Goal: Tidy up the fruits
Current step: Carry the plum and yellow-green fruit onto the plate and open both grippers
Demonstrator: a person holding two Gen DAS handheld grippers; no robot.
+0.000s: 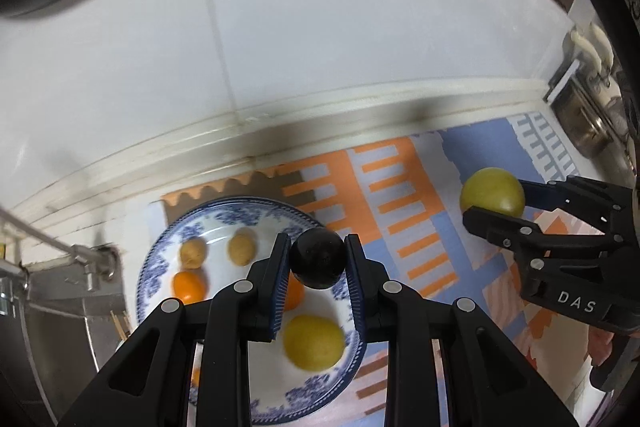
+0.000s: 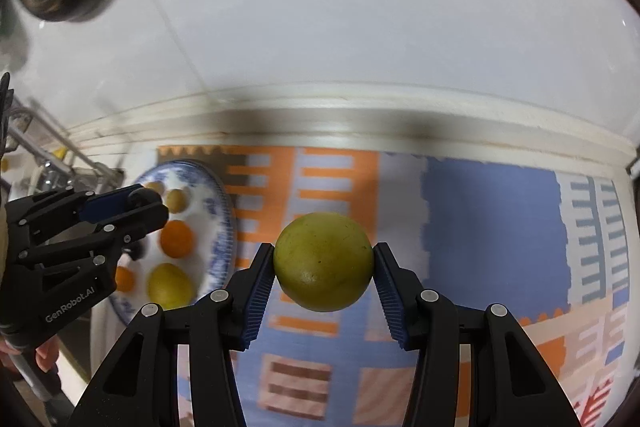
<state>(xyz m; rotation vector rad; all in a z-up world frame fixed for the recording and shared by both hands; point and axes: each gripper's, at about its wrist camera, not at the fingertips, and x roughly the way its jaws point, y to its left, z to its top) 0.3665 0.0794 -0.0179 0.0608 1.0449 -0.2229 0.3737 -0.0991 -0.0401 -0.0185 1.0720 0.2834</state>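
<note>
In the left wrist view, a round, glossy black fruit [image 1: 318, 259] is clamped between the blue ribbed pads of the left gripper [image 1: 317, 259], whose jaws are closed on it. It is held above the right part of a white porcelain plate with a blue floral rim [image 1: 160, 259]. On the plate, a large round yellow fruit [image 1: 314, 342] lies nearest, two small orange fruits [image 1: 189, 286] are seen behind it, one partly hidden by the jaws, and two small tan oval fruits [image 1: 241, 249] lie farthest. The plate rests at the left end of a patterned mat in orange, blue and white [image 1: 400, 203] that covers the surface up to the white tiled wall [image 1: 320, 27].

In the right wrist view, a round yellow-green fruit [image 2: 324, 261] is gripped by the jaws of the right gripper [image 2: 324, 263], held above the mat well to the right of the plate.
</note>
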